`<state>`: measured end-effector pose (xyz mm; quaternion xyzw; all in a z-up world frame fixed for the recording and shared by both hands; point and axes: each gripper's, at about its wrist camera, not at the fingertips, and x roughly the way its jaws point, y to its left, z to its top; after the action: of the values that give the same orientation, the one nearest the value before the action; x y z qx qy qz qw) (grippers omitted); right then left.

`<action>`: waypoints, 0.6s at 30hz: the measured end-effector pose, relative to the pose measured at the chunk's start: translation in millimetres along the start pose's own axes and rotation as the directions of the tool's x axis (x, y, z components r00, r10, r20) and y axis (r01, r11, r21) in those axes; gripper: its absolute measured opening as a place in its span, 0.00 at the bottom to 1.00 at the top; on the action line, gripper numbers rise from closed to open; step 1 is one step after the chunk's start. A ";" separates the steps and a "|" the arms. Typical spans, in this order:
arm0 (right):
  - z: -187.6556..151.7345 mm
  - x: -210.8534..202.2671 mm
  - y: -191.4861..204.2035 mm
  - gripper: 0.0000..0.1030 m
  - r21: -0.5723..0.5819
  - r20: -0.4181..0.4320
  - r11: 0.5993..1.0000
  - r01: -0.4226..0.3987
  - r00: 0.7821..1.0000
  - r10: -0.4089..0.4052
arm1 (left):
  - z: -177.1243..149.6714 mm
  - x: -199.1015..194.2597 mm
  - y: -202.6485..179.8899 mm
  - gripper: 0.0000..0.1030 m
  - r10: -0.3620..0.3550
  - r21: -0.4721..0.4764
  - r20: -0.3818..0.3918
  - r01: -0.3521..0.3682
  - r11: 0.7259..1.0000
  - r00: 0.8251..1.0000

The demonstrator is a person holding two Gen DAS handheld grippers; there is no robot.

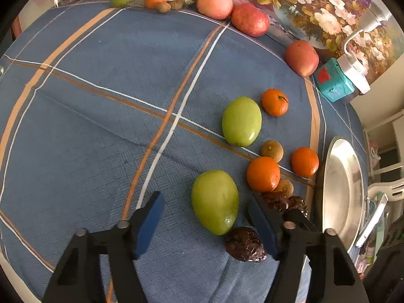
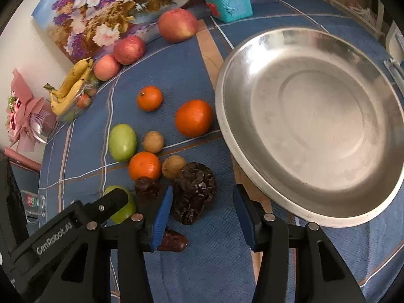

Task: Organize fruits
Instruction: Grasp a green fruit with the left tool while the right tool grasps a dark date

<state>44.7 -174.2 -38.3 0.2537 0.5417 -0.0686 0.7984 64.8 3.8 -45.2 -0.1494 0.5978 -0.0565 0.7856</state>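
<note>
The left gripper points down at the cloth with its blue pads spread apart. A green fruit lies between them, touching neither pad that I can see. A dark wrinkled fruit sits just below it, against the inner side of the right-hand pad.

The right gripper is also released, its pads parted. A large dark fruit lies between them, close against the left pad, with bare cloth between it and the other pad. Another dark piece lies under that left pad, and a third sits just beyond it.

Past the fingers are three oranges, two small brown fruits and a second green fruit, all loose on the blue checked tablecloth. The steel bowl stands just right of this cluster, with nothing in it. Further back, three red apples line the edge near a flower painting, with bananas on a clear bag of fruit and a teal box beyond.
</note>
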 end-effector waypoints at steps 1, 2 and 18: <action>-0.1 1.0 -0.4 0.49 0.002 -0.003 1.000 -0.004 1.000 0.004 | -0.4 0.4 -0.6 0.61 -0.003 0.000 -0.002 0.003 1.000 1.000; -0.2 1.4 -0.6 0.48 0.003 -0.004 1.000 -0.010 1.000 0.010 | -0.1 0.1 -0.8 0.55 -0.007 -0.001 -0.003 0.007 1.000 1.000; 0.0 -8.3 3.1 0.35 -0.008 0.019 0.997 -0.079 0.997 0.079 | 4.7 -28.5 17.2 0.40 -0.013 -0.063 0.076 0.018 0.998 0.997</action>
<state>42.5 -173.0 -29.8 0.2711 0.5237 -0.0375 0.8068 59.7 28.6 -23.0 -0.1807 0.5679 -0.0378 0.8021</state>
